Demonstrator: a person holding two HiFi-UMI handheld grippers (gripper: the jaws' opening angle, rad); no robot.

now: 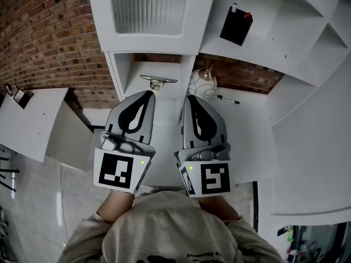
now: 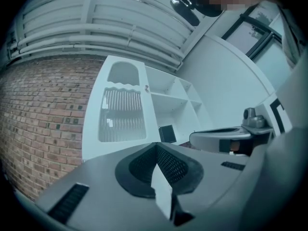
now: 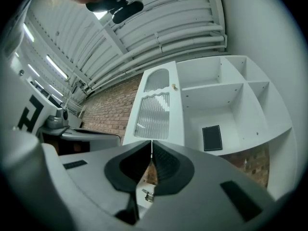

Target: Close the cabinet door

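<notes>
Jaws of left gripper together, empty; right gripper jaws together too, empty; both face white cabinet door.

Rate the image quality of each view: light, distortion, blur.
Head view: even, soft light, sharp; the wide lens bows the edges of the white shelving. Left gripper view: dark vignette, cool cast, the left gripper close to the lens is soft, the cabinet door clear. Right gripper view: ceiling light strips glare at the upper left; corners black.
</notes>
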